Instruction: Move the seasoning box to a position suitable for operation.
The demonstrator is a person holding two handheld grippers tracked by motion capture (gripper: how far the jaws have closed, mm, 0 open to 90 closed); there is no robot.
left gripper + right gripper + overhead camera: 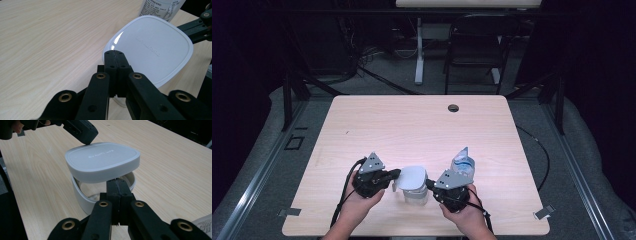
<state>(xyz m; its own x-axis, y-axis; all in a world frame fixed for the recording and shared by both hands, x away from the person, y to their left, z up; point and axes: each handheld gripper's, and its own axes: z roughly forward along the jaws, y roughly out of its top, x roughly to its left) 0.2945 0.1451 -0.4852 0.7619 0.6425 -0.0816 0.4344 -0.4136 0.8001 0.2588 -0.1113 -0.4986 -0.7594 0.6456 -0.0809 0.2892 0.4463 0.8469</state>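
A white container (416,194) stands near the table's front edge, and its rounded white lid (411,178) lies askew on it. In the right gripper view the lid (102,161) is lifted off the container's rim (81,197) on my side. My left gripper (396,175) is shut, its tips (113,53) against the lid's (152,47) edge. My right gripper (430,184) is shut too, its tips (117,181) at the rim just under the lid. From across the lid, the left gripper (86,141) touches its far edge.
A labelled clear pack (462,162) stands just behind my right gripper, close to the container. The wooden table (412,125) has a cable hole (453,108) at its far edge. A black chair (474,45) stands on the floor beyond.
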